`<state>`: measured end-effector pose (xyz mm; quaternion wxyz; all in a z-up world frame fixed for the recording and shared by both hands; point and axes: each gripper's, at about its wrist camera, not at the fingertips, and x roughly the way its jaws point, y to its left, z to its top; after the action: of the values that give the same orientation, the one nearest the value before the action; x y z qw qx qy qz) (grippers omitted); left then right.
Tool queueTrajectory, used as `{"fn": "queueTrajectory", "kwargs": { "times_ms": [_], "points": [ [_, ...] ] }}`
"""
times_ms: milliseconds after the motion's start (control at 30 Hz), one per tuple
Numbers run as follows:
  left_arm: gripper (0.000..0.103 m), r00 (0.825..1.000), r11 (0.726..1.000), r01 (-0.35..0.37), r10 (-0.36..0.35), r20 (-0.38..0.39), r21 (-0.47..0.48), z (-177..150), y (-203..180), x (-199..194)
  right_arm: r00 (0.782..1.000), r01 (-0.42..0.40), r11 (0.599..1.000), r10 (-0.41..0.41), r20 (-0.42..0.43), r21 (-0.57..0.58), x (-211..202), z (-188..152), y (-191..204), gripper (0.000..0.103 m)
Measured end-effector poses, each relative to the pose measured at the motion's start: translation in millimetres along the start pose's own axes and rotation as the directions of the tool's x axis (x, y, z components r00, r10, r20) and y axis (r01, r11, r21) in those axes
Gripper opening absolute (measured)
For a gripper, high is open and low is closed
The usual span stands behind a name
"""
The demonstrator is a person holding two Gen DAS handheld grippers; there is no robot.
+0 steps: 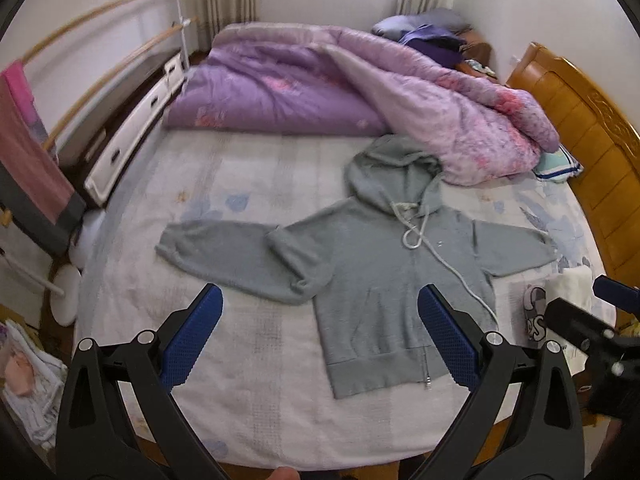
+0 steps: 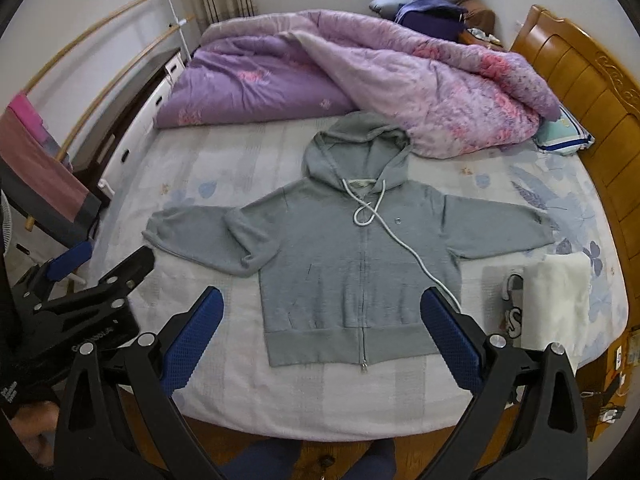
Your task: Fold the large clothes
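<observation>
A grey zip-up hoodie lies flat, front up, on the bed, also in the right wrist view. Its sleeves are spread out to both sides and the hood points toward the quilt. A white drawstring trails across its chest. My left gripper is open and empty, held above the near edge of the bed by the hoodie's hem. My right gripper is open and empty, above the hem too. The left gripper also shows in the right wrist view, at the left.
A purple quilt is bunched across the far half of the bed. A folded white cloth lies at the bed's right near corner. A wooden headboard stands at the right. White drawers and a rack with pink cloth stand at the left.
</observation>
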<state>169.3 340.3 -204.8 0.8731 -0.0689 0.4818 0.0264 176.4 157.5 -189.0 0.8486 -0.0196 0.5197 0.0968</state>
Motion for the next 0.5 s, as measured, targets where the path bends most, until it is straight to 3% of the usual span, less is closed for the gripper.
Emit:
{"fn": "queueTrajectory", "kwargs": {
  "times_ms": [167, 300, 367, 433, 500],
  "points": [
    [0.098, 0.991, 0.997, 0.048, -0.056, -0.123, -0.063, -3, 61, 69, 0.994, -0.078, 0.996, 0.081, -0.068, 0.047, 64, 15, 18, 0.094],
    [0.098, 0.977, 0.979, 0.034, -0.075, -0.198, -0.201, -13, 113, 118, 0.983, -0.119, 0.993, 0.122, -0.136, 0.026, 124, 23, 35, 0.064],
    [0.098, 0.959, 0.943, 0.09, -0.169, -0.227, -0.32, -21, 152, 151, 0.968, -0.164, 0.985, 0.169, -0.183, 0.043, 157, 26, 38, 0.05],
    [0.098, 0.961, 0.914, 0.07, -0.17, -0.221, -0.399, -27, 183, 173, 0.949, -0.202, 0.978, 0.208, -0.236, 0.049, 194, 27, 43, 0.03],
    [0.097, 0.969, 0.874, 0.033, -0.146, -0.197, -0.485, -33, 221, 198, 0.942, -0.219, 0.975, 0.217, -0.257, 0.022, 219, 28, 48, 0.023]
  ]
}}
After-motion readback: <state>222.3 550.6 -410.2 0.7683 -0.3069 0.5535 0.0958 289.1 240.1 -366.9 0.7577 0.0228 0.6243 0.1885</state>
